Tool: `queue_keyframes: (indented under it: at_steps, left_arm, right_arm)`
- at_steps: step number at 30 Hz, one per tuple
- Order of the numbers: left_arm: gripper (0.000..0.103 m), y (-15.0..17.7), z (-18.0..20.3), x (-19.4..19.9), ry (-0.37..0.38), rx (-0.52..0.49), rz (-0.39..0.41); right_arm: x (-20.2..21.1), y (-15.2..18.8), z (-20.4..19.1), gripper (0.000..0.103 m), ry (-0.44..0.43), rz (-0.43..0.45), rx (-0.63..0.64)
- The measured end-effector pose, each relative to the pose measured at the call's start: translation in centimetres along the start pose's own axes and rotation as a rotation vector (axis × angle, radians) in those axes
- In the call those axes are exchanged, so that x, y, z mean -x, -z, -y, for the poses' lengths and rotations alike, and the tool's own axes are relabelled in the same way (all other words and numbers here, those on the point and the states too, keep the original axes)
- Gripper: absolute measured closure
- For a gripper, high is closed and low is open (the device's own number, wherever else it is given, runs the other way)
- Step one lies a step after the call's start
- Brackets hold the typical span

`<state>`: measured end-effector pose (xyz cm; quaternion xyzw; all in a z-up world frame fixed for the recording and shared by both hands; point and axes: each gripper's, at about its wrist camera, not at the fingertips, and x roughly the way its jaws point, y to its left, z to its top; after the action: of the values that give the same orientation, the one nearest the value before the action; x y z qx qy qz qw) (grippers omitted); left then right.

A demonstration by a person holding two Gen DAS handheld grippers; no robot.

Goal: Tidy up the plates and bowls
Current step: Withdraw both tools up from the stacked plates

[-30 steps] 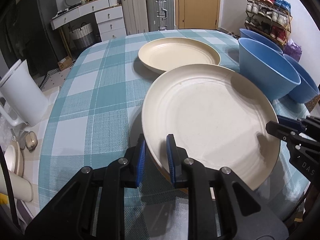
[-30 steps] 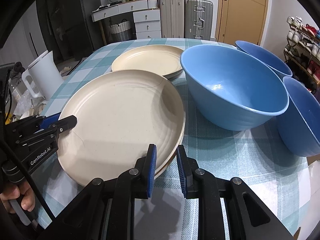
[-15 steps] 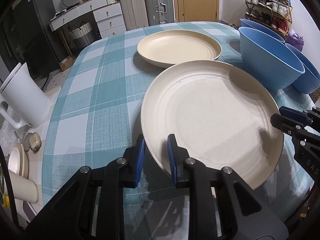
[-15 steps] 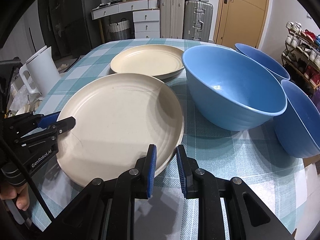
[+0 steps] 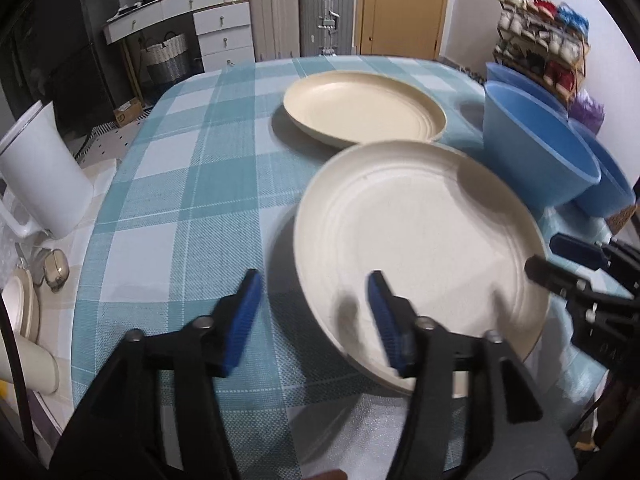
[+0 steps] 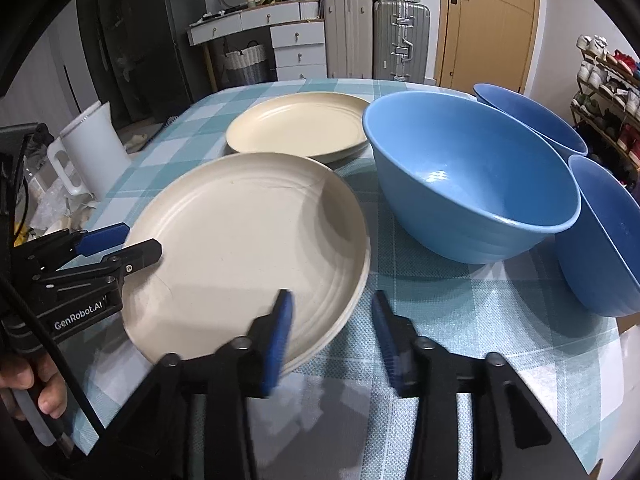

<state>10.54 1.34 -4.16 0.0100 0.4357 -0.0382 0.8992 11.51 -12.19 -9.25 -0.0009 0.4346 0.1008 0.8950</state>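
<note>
A cream plate (image 5: pixel 420 236) (image 6: pixel 244 248) lies on another cream plate on the checked tablecloth. My left gripper (image 5: pixel 316 320) is open, its jaws spread either side of the near rim; it also shows in the right wrist view (image 6: pixel 132 240). My right gripper (image 6: pixel 332 328) is open, one finger over the rim; it also shows in the left wrist view (image 5: pixel 560 256). A second cream plate (image 5: pixel 364 108) (image 6: pixel 296 126) lies farther back. Three blue bowls (image 6: pixel 468 176) (image 6: pixel 604 236) (image 6: pixel 528 116) stand at the right.
A white kettle (image 5: pixel 40 172) (image 6: pixel 94 148) stands off the table's left edge. Cups and small items (image 5: pixel 24 320) sit low at the left. Suitcases (image 5: pixel 300 12), a dresser and a shoe rack (image 5: pixel 540 64) stand beyond the table.
Both grippers were shut on the plate's rim and have opened. The plate now rests lower, on the plate beneath it.
</note>
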Motion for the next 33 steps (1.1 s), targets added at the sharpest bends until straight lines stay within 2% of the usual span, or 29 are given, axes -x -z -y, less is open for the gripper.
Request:
queue_keyframes:
  at_steps: [1, 3, 5, 6, 7, 8, 12, 23, 33]
  left_arm:
    - [0.031, -0.1, -0.3, 0.3, 0.009, 0.019, 0.011]
    - [0.018, -0.4, -1.1, 1.0, 0.036, 0.059, 0.043]
    - [0.017, -0.6, -1.6, 1.5, 0.046, 0.084, 0.060]
    - [0.013, -0.7, -1.9, 1.7, 0.049, 0.095, 0.065]
    - [0.004, -0.8, -2.1, 1.9, 0.050, 0.106, 0.069]
    - [0.001, -0.9, -2.2, 2.1, 0.051, 0.114, 0.074]
    - [0.001, -1.1, -2.5, 3.3, 0.074, 0.131, 0.101]
    - [0.001, -1.6, -2.5, 6.6, 0.053, 0.166, 0.159]
    - [0.001, -2.4, -2.8, 6.0, 0.044, 0.214, 0.133]
  right_arm:
    - [0.3, -0.1, 0.0, 0.040, -0.015, 0.008, -0.001]
    - [0.9, -0.2, 0.0, 0.018, -0.034, 0.029, 0.004]
    - [1.6, -0.5, -0.2, 0.015, -0.052, 0.060, 0.012]
    - [1.9, -0.6, -0.2, 0.012, -0.057, 0.068, 0.016]
    - [2.2, -0.8, -0.3, 0.009, -0.059, 0.077, 0.022]
    - [2.4, -0.9, -0.4, 0.005, -0.061, 0.084, 0.026]
    - [3.7, -1.7, -0.6, 0.002, -0.077, 0.129, 0.039]
    - [5.9, -4.2, -1.0, 0.001, -0.100, 0.193, 0.076]
    - [6.8, -6.8, -0.3, 0.001, -0.112, 0.212, 0.098]
